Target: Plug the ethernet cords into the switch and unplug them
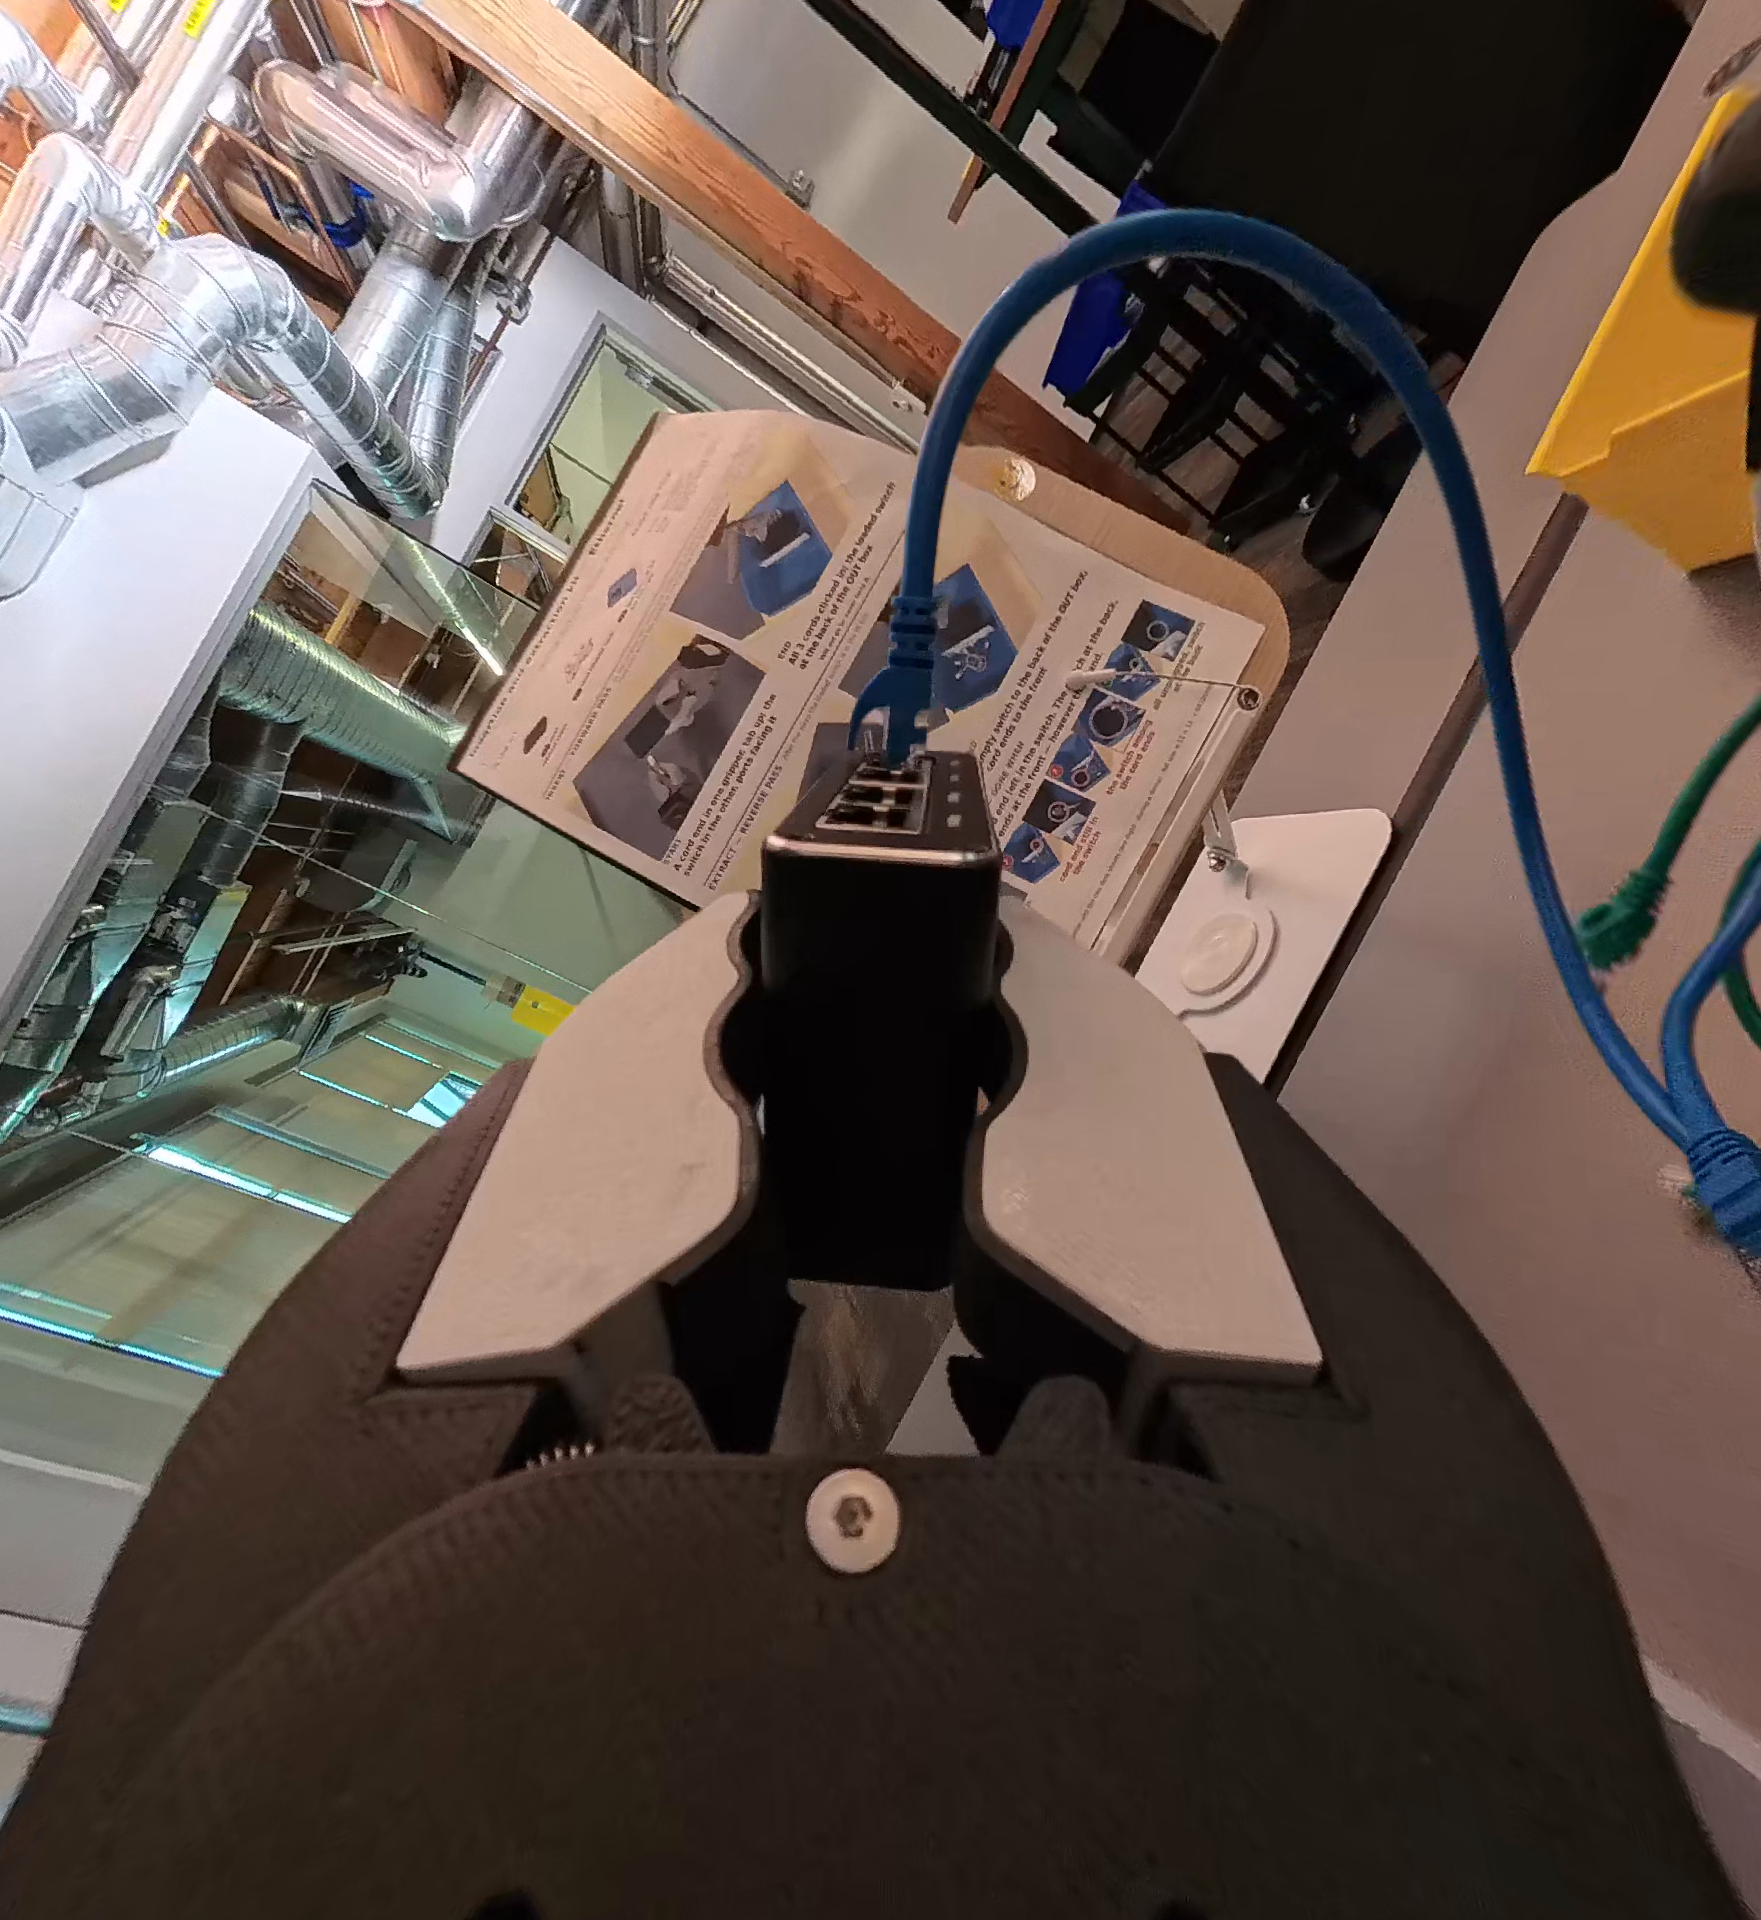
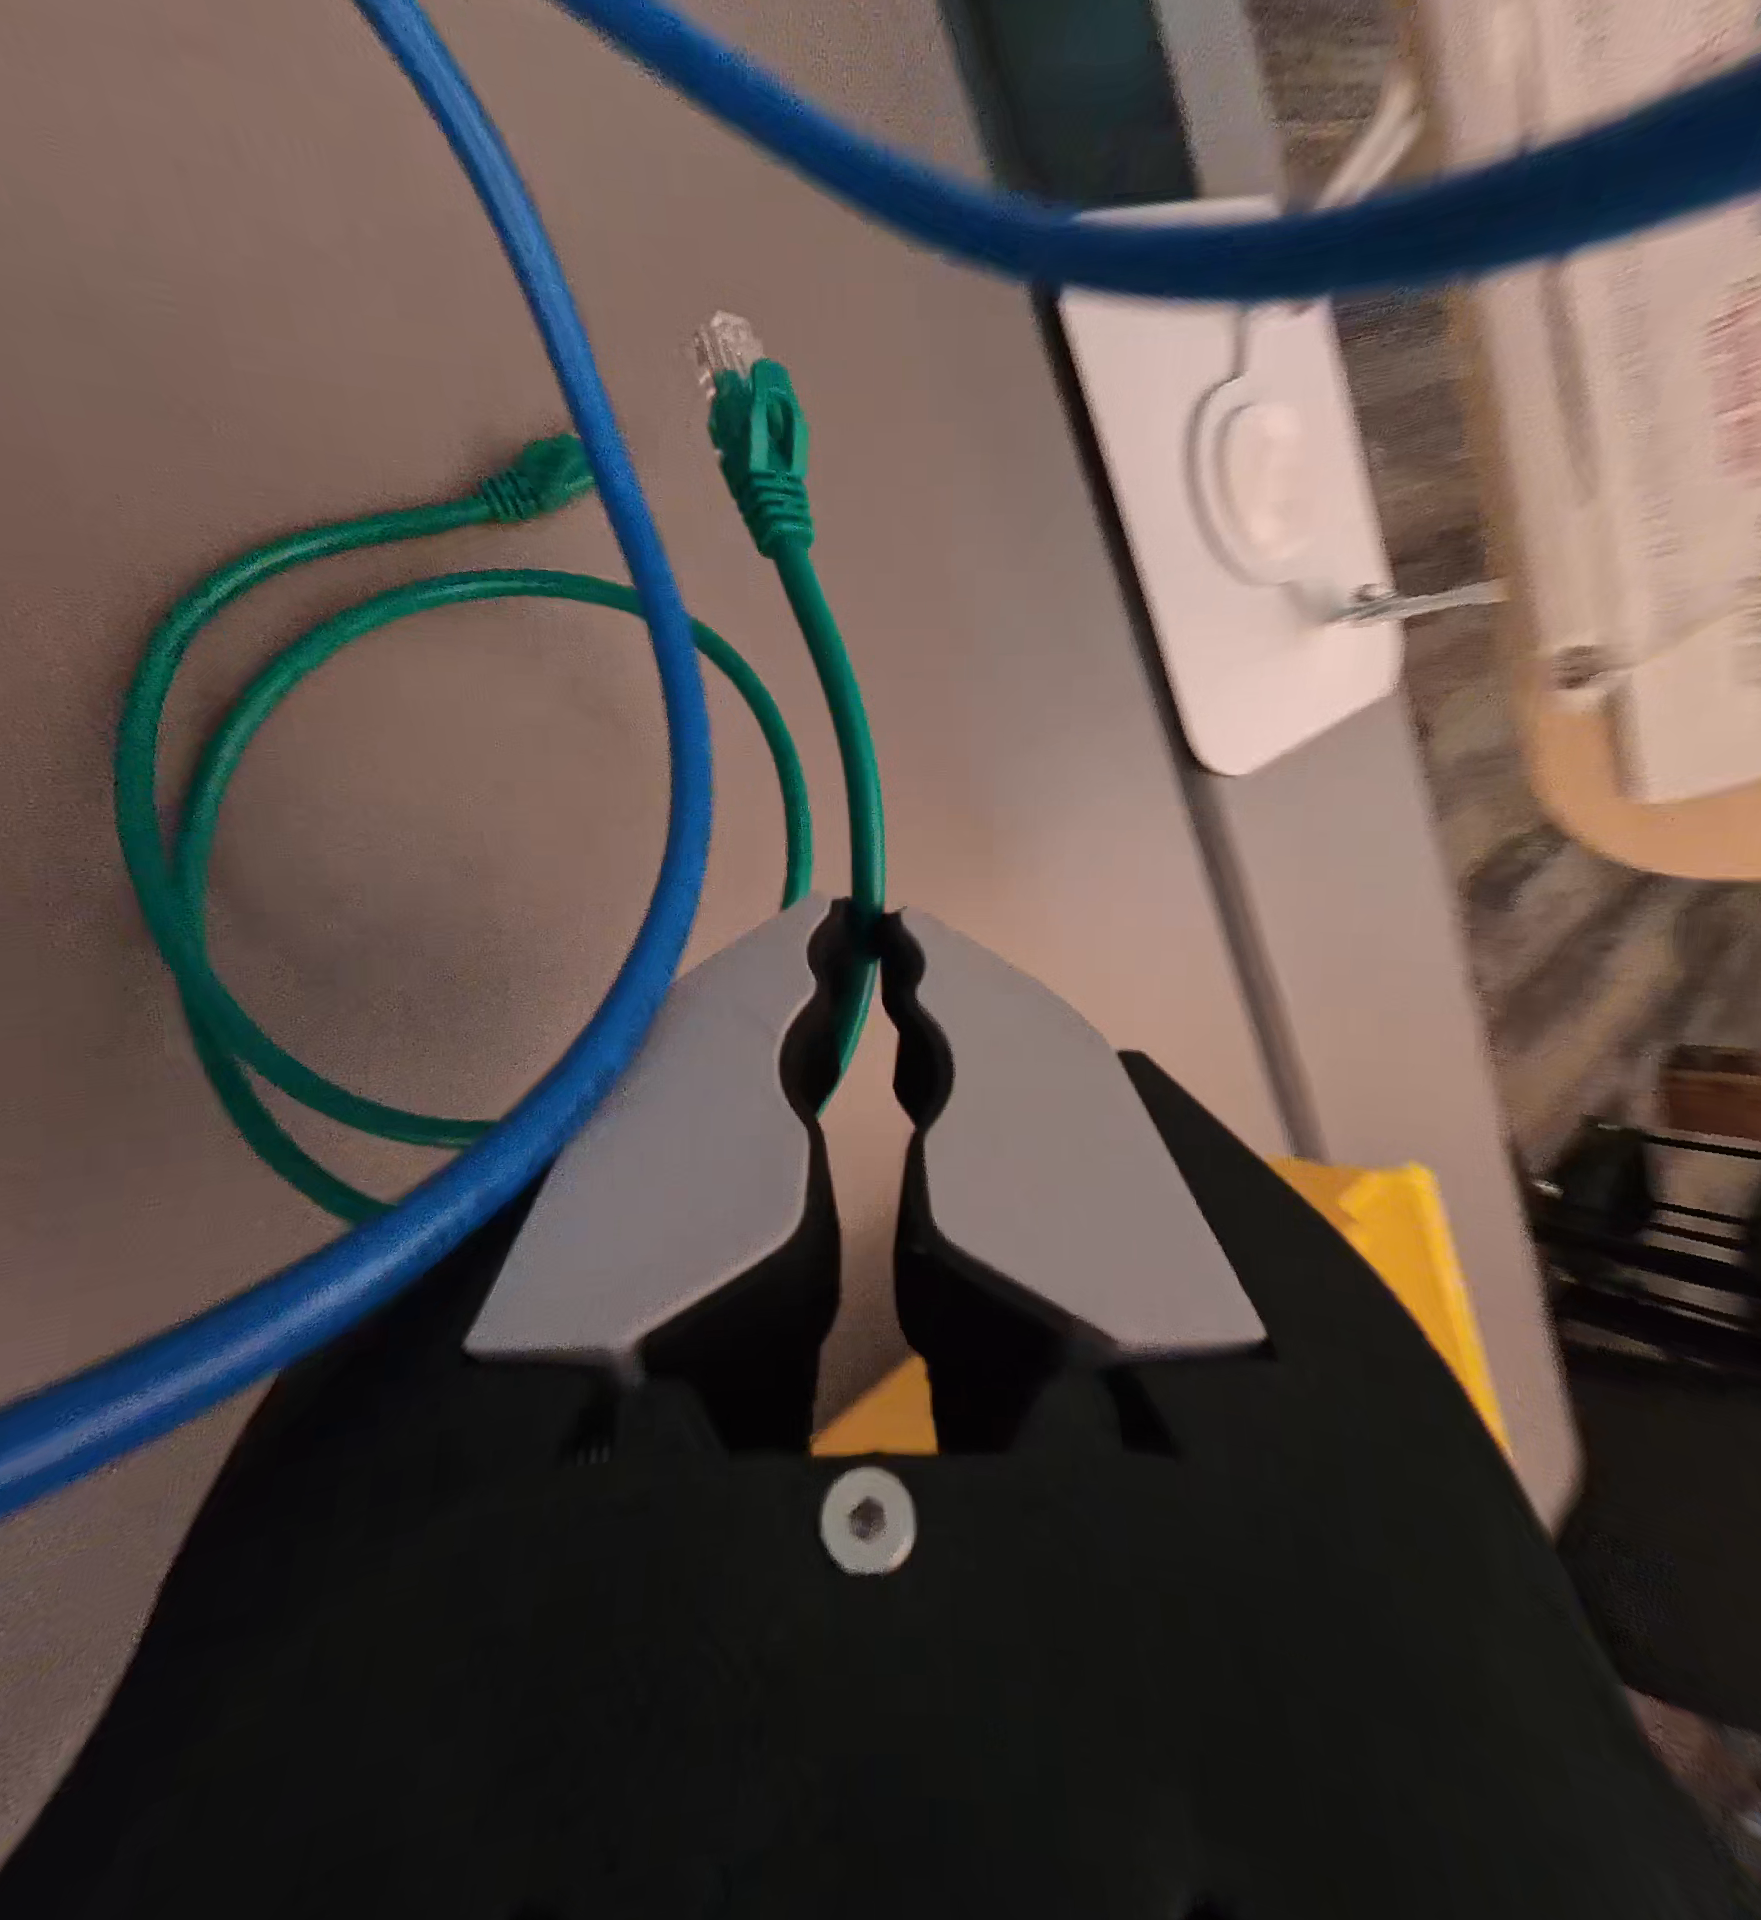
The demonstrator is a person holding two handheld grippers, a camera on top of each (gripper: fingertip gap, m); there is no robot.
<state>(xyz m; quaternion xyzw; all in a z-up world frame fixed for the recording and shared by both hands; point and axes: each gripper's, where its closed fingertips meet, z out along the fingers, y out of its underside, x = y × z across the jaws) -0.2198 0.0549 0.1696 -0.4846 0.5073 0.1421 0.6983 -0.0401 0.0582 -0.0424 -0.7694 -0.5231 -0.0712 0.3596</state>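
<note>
Holding the small black metal network switch (image 1: 878,1039) lengthwise between its grey fingers, the left gripper (image 1: 876,956) is clenched on the box's sides, with the row of ports facing away from the camera; one blue ethernet cord (image 1: 1208,223) is already seated in the farthest port, its plug (image 1: 897,686) standing upright out of the switch, and the cord arches over to the right and down toward the table; the right gripper (image 2: 871,920) grasps a thin green ethernet cord (image 2: 840,686) some way behind its clear-tipped plug (image 2: 751,416), which sticks out free beyond the fingertips; the plugging half of the task seems to be in hand, with the second cord about to go in; the next move calls for bringing the green plug to an empty port beside the blue one, squared to the opening and turned so that its latch tab matches the slot, and since the grip sits well back on a limp cord the plug may wobble or buckle when pushed; the rest of the green cord lies coiled on the smooth grey tabletop (image 2: 232,260); a second blue cord (image 1: 1676,1029) and a blue plug (image 1: 1749,1205) rest nearby; a laminated instruction sheet (image 1: 834,665) stands on a white base at the table's edge; a yellow plastic bin (image 1: 1665,395) sits to the right; overhead run silver air ducts (image 1: 232,312) and wooden beams.
</note>
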